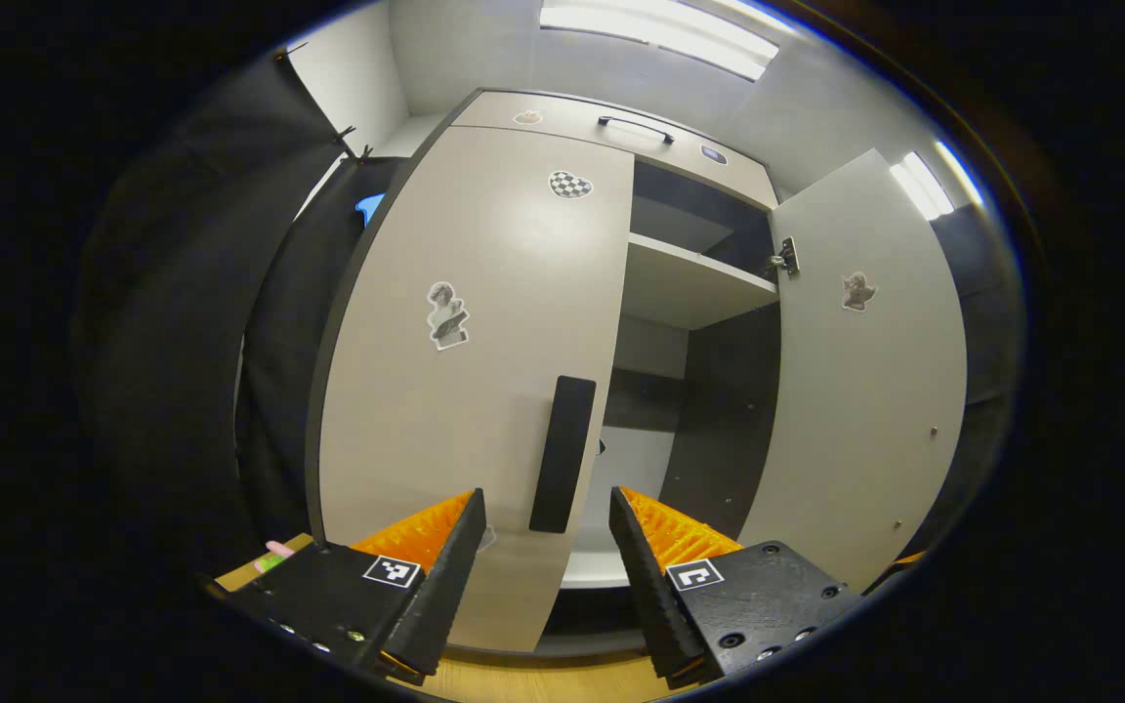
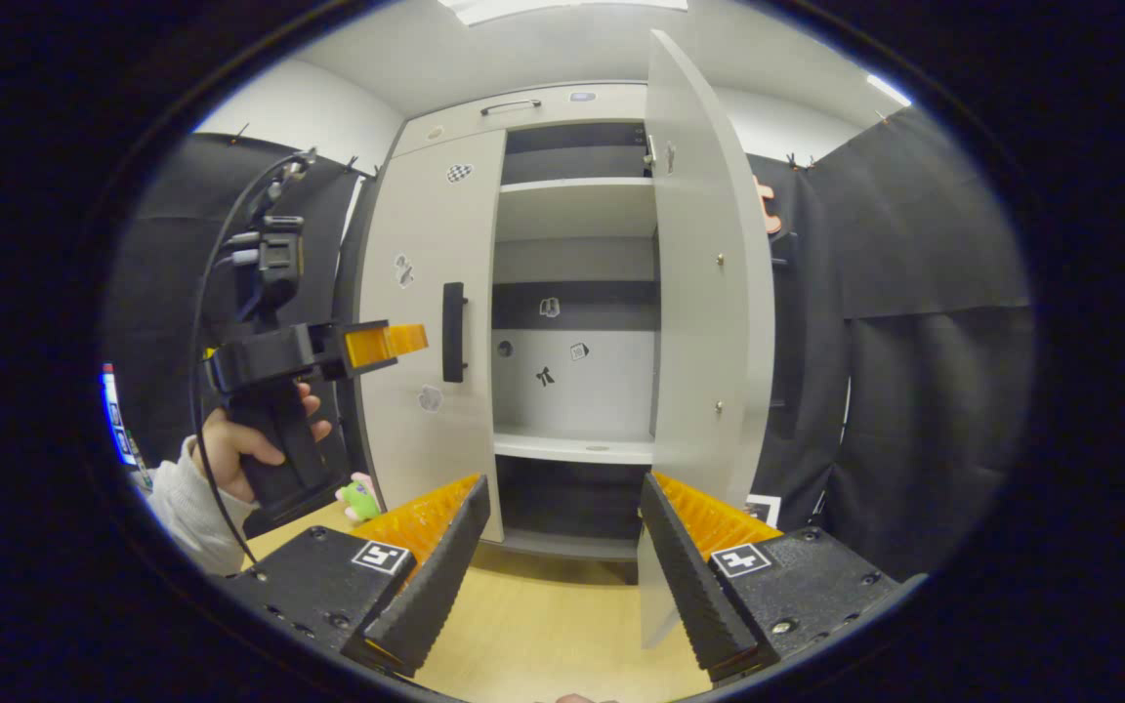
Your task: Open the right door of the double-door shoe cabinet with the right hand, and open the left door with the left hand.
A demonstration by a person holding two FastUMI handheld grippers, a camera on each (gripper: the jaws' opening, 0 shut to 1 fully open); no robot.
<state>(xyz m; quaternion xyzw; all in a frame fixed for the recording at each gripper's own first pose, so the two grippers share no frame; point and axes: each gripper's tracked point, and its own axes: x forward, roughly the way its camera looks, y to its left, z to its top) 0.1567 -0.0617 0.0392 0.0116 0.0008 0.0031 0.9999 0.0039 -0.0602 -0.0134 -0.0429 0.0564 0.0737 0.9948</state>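
Note:
The shoe cabinet's left door is closed, with a black vertical handle near its inner edge. My left gripper stands open just short of that handle, a finger on each side of it. The right door is swung wide open, baring the white shelves. In the right gripper view the right door stands open edge-on, the left door is closed with its handle, and the left gripper hovers in a hand near it. My right gripper is open, empty, back from the cabinet.
Black cloth walls flank the cabinet on both sides. A top drawer with a dark handle sits above the doors. A small green and pink toy lies on the wooden floor at the left.

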